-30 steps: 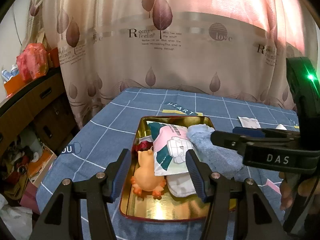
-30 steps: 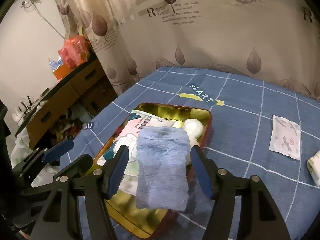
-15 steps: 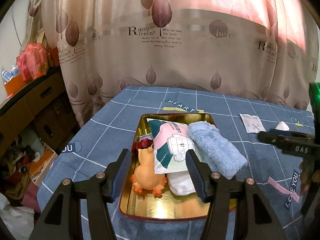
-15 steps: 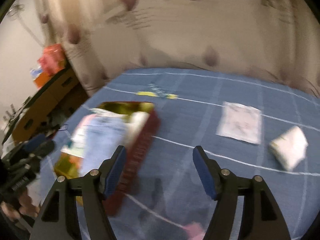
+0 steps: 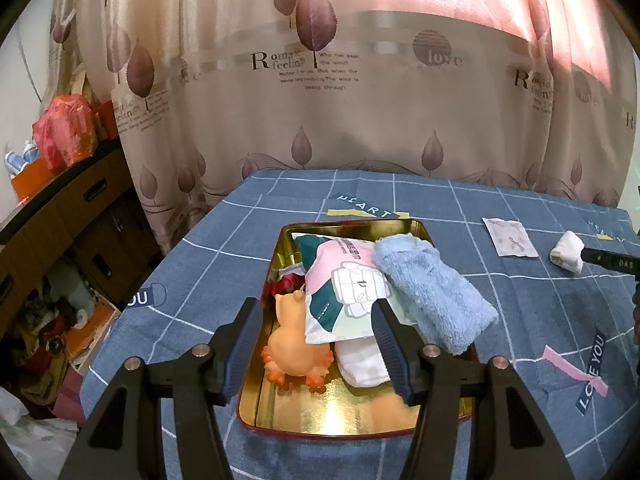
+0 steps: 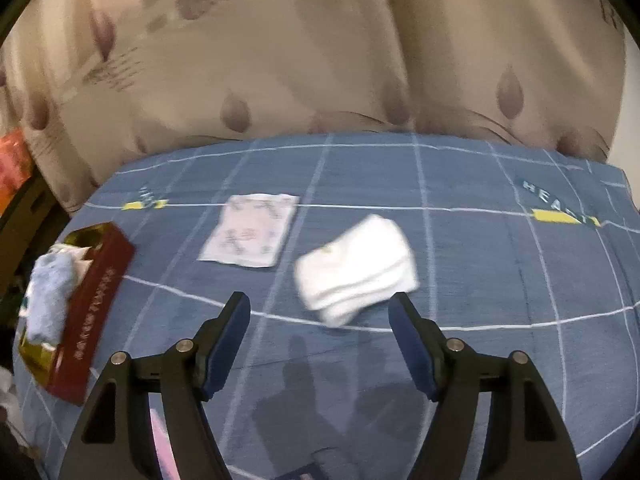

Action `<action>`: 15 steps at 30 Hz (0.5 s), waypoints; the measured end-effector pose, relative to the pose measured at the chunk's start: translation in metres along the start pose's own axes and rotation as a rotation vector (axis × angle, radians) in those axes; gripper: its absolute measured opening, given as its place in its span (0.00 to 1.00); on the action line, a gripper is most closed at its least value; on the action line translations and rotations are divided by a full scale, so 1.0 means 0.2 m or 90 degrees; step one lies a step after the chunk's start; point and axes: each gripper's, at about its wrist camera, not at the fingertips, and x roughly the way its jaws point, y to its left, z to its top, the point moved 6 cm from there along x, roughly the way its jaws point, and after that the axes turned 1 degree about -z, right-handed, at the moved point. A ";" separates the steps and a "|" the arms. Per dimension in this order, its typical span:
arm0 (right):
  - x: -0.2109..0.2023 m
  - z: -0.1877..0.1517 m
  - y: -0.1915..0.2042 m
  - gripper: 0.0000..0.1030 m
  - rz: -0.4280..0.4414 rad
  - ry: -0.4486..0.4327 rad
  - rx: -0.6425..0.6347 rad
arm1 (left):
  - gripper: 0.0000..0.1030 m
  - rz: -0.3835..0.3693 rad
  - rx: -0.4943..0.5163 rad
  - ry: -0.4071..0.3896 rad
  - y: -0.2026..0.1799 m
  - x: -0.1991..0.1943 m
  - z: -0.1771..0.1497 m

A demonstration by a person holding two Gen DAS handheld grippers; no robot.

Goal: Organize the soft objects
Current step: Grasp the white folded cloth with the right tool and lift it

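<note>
A folded white sock bundle (image 6: pixel 356 264) is seen at centre of the right wrist view, on the blue checked tablecloth (image 6: pixel 480 280); its long axis runs lower left to upper right. It lies just ahead of the right gripper (image 6: pixel 320 320), whose jaws have just been opening w/ nothing between them. A flat white printed sachet (image 6: pixel 250 234) lies near, to its upper left. At far left the red-walled gold tin (image 6: pixel 100 292) is seen w/ a fluffy blue towel (image 5: pixel 432 288) draped over its rim. The left gripper (image 5: pixel 316 344) hangs wide open & empty over an orange rubber toy (image 5: pixel 296 344) and a pink-green packet (image 5: pixel 344 288) in the tin.
</note>
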 end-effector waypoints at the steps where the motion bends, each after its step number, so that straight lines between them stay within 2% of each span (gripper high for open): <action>1: 0.01 0.00 -0.02 0.68 -0.002 0.004 0.006 | 0.56 0.001 0.002 0.000 0.00 0.00 0.00; 4: 0.09 0.04 -0.06 0.70 -0.011 0.013 0.029 | 0.56 0.005 0.007 0.000 -0.01 0.00 -0.01; 7: 0.17 0.07 -0.07 0.80 -0.024 0.022 0.047 | 0.56 0.009 0.006 0.001 0.00 0.01 -0.01; 11: 0.28 0.11 -0.06 0.80 -0.055 0.036 0.072 | 0.56 0.008 -0.007 0.009 0.02 0.03 -0.01; 15: 0.37 0.12 -0.04 0.80 -0.082 0.041 0.064 | 0.56 0.016 -0.013 0.013 0.05 0.04 -0.02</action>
